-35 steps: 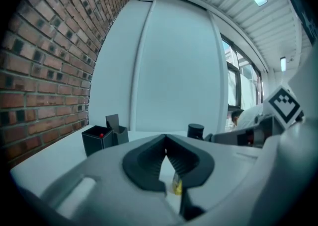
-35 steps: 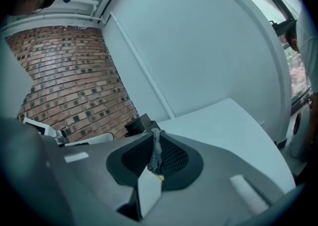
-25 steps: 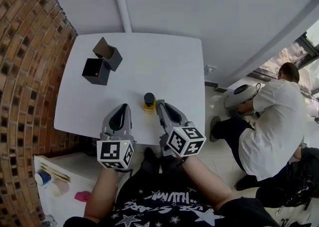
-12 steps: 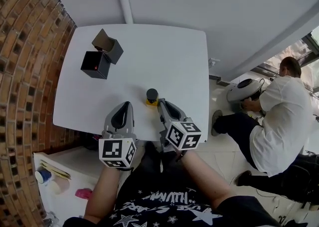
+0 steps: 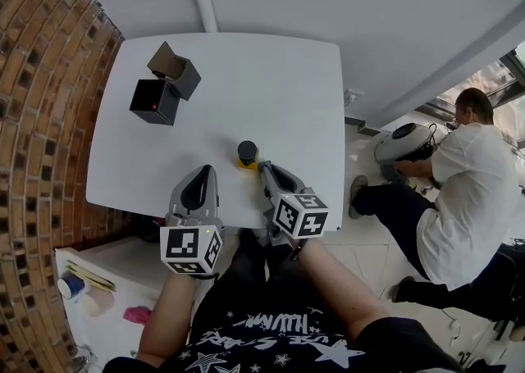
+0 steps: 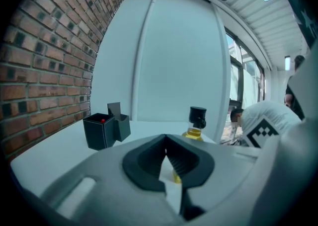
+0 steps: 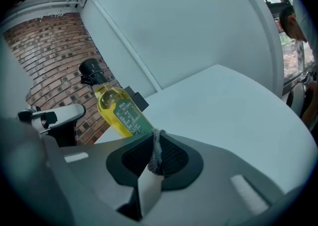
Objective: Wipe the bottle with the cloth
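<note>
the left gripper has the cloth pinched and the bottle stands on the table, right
No: the right gripper pinches the cloth, as the right gripper view shows; the left gripper is shut, empty. The bottle does stand on the table.

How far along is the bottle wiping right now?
Done: the cloth is pinched in the shut right gripper. In hand: that gripper sits just beside the bottle, no contact visible. Left: the wiping itself; the left gripper is shut and empty, the bottle unheld on the table.
</note>
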### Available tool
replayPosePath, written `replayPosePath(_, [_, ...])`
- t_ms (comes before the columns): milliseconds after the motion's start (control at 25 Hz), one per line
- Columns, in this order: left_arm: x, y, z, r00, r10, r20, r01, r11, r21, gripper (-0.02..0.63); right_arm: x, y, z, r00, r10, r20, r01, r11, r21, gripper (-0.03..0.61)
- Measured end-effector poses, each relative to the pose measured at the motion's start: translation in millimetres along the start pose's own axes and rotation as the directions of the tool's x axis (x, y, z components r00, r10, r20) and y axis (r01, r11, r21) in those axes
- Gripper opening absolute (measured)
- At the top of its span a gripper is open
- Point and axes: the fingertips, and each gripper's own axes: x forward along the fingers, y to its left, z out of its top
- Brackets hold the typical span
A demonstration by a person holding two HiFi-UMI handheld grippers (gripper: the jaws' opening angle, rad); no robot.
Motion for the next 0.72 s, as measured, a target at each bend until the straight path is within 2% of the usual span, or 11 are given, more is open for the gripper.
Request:
replayPosePath(120, [1.1,-1.1,3.4,1.000,0.002,0.009,-0.002,1.000,0.006,0.005,-16.1,10.0,14.1,0.999,0.045,0.023,-0.043,0.995,-0.090,0.041])
replayPosePath(200, [-0.3,0.3,5.9,1.000,0.009,0.016,-0.009,1.000,0.011,0.005,-33.0,28.9,22.5,0.993,0.117,0.022,-0.108,0.966,-0.235,0.041])
replayPosePath(240, [-1.2,1.8,6.5,1.000,0.016,0.019,-0.016,1.000,0.011,0.005,-42.0,41.2,25.6,0.987,0.159,0.013,-0.146,0.934,-0.326,0.041])
replayPosePath(320, [-2.7,4.3,7.1,0.999,0.032,0.025,-0.032,0.999,0.005,0.005,-58.7,67.5,30.9,0.970,0.243,-0.012,-0.216,0.839,-0.500,0.041])
replayPosePath(400, [-4.3,4.9,8.3,0.999,0.043,0.031,-0.043,0.999,-0.004,0.005,-70.1,87.2,34.0,0.953,0.301,-0.035,-0.258,0.745,-0.615,0.041])
replayPosePath(520, [-6.3,2.0,11.5,0.998,0.047,0.042,-0.047,0.999,-0.008,0.005,-76.5,104.2,38.8,0.939,0.341,-0.040,-0.267,0.652,-0.709,0.041])
replayPosePath(720, [-9.0,-1.9,13.7,0.998,0.049,0.049,-0.049,0.999,-0.004,0.005,-76.7,126.2,46.1,0.932,0.358,-0.066,-0.249,0.494,-0.833,0.041])
